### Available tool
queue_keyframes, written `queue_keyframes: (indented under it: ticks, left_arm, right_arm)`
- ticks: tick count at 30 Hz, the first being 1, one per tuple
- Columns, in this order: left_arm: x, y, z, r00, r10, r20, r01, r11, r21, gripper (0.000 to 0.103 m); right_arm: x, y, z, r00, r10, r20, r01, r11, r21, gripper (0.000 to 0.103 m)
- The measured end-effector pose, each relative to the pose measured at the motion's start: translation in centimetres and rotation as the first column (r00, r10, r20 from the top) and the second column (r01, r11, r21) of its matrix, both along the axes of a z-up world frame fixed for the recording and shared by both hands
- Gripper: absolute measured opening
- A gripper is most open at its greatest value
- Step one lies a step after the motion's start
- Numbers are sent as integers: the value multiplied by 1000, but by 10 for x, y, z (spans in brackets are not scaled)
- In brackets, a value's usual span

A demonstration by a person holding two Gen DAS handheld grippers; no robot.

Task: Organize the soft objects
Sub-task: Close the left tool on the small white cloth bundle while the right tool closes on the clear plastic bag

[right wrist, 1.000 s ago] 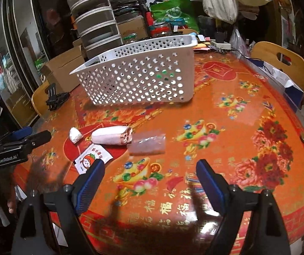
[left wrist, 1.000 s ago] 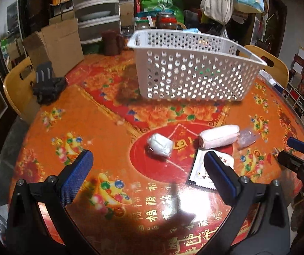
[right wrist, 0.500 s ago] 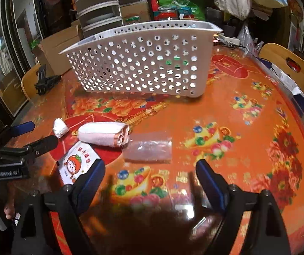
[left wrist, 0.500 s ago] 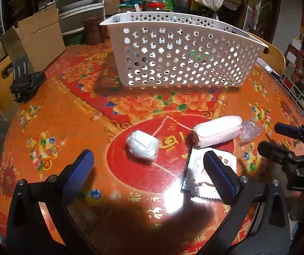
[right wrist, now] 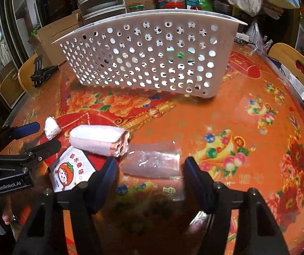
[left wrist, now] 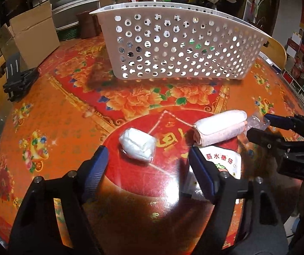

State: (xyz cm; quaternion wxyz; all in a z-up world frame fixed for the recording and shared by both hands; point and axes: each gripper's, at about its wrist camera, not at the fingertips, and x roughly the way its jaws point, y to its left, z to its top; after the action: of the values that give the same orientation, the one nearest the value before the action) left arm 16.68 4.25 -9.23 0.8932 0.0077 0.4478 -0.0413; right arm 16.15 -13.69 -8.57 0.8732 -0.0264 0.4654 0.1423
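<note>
So far we have basketed nothing: both hand-held grippers, left (left wrist: 147, 161) and right (right wrist: 149, 172), gape apart; the white bundle (left wrist: 137, 146), towel roll (left wrist: 219, 130), clear pouch (right wrist: 152, 161) and sachet (right wrist: 71, 170) lie mid-frame on the surface (left wrist: 56, 110), with the basket (left wrist: 173, 48) at the top.

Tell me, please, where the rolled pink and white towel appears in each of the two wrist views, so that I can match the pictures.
Left wrist view: the rolled pink and white towel lies right of centre, beyond the left gripper's right fingertip, above the snack packet.
Right wrist view: the towel lies left of centre, above the same packet, with the clear plastic bag at its right end.
Shared landmark: the white perforated basket stands behind the towel in both views.
</note>
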Motion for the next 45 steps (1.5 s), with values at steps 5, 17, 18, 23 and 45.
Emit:
queue_keyframes:
  ticks: [5, 17, 18, 23, 45]
  left_arm:
    - [2, -3, -2, 1000, -5, -5, 5, 1000, 12, 67]
    - [2, -5, -5, 1000, -12, -11, 12, 1000, 14, 36]
    - [2, -5, -5, 1000, -12, -11, 12, 1000, 11, 35]
    - [1, -5, -5, 1000, -11, -2, 11, 1000, 8, 30]
    - [-7, 0, 5, 998, -13, 58, 14, 1000, -27, 30]
  right_arm:
    - [-1, 3, -1, 1000, 6, 12, -6, 1000, -16, 55]
    - [-6, 4, -2, 999, 12, 35, -11, 1000, -27, 54]
    - [-6, 4, -2, 999, 11, 35, -11, 1000, -26, 54]
    - [-8, -1, -1, 999, 7, 36, -7, 1000, -21, 54]
    - [-9, -11, 6, 999, -7, 53, 7, 1000, -1, 54]
